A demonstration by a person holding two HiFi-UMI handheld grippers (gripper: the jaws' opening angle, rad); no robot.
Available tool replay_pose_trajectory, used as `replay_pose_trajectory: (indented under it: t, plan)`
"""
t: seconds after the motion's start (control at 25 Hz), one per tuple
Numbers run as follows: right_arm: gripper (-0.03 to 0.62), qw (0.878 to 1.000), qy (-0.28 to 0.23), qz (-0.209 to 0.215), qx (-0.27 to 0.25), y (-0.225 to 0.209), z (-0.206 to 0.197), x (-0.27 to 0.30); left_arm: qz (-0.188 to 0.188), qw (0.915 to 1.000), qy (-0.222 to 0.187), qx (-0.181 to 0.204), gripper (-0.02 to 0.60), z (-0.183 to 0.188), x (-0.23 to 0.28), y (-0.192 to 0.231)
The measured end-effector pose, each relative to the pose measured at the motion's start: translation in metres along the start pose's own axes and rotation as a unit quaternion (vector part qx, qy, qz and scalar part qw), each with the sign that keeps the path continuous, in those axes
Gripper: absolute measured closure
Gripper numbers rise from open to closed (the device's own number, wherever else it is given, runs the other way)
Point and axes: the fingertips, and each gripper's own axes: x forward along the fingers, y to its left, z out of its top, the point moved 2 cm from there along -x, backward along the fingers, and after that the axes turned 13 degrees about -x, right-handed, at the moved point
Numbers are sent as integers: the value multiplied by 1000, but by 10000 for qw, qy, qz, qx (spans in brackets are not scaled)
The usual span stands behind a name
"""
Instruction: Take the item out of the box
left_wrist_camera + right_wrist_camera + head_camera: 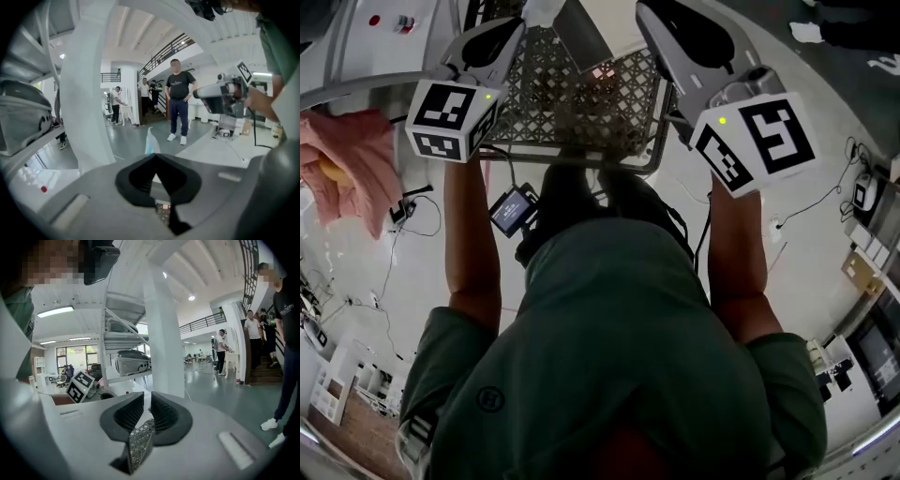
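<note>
One white item (542,11) sticks up at the far-left corner of the mesh box (581,103) in the head view. Left gripper view: my left tongs (153,155) nip it tight. Right gripper view: my right tongs (146,404) clamp the box's wall; I'd hold that steady, lifting the item clear.

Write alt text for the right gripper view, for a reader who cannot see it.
The right gripper is shut on the wall of a metal mesh basket. Beyond rise a white pillar and shelving, with people standing in a hall.
</note>
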Motion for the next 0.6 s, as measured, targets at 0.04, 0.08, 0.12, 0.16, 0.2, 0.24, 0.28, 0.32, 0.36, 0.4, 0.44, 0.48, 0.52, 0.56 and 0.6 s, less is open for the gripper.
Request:
replay_pose_trajectory:
  t: [0.04,0.08,0.12,0.16,0.2,0.24,0.28,0.32,0.36,0.4,0.44,0.48,0.52,0.56,0.6]
  plan:
    - [542,10000,-23,-8,-36,1,6,-5,14,10000,-50,39,583,8,-7,-4]
    - [542,10000,-48,-18,-72,2,12,-11,25,9999,-103,85,583,16,-14,-8]
    - [542,9999,-75,-27,-110,4,18,-16,36,9998,-155,132,583,23,-22,-12]
    - [542,9998,-103,-35,-148,6,23,-21,51,9996,-201,177,583,29,-29,-15]
    - [543,9997,-129,-43,-185,8,28,-26,65,9994,-245,217,583,35,-36,-19]
    - [543,9996,-153,-50,-221,11,32,-32,77,9992,-288,253,583,39,-43,-23]
    - [543,9995,-175,-57,-255,13,36,-37,87,9990,-331,287,583,43,-50,-27]
    - [543,9994,-195,-65,-288,16,40,-42,94,9988,-372,320,583,47,-56,-30]
    - [543,9992,-213,-73,-320,17,43,-45,99,9985,-407,350,583,51,-62,-33]
    - [543,9991,-229,-81,-350,19,47,-49,101,9983,-437,379,583,54,-67,-35]
    - [545,9989,-243,-90,-379,20,50,-51,100,9980,-469,415,583,58,-71,-37]
    - [545,9988,-257,-100,-409,21,53,-54,96,9976,-506,458,583,62,-75,-39]
    - [545,9986,-272,-109,-437,23,56,-56,95,9972,-543,501,583,65,-80,-41]
    - [546,9984,-289,-117,-465,25,60,-59,100,9969,-573,537,583,68,-84,-43]
    - [546,9982,-306,-122,-491,28,63,-62,110,9965,-597,567,583,71,-89,-46]
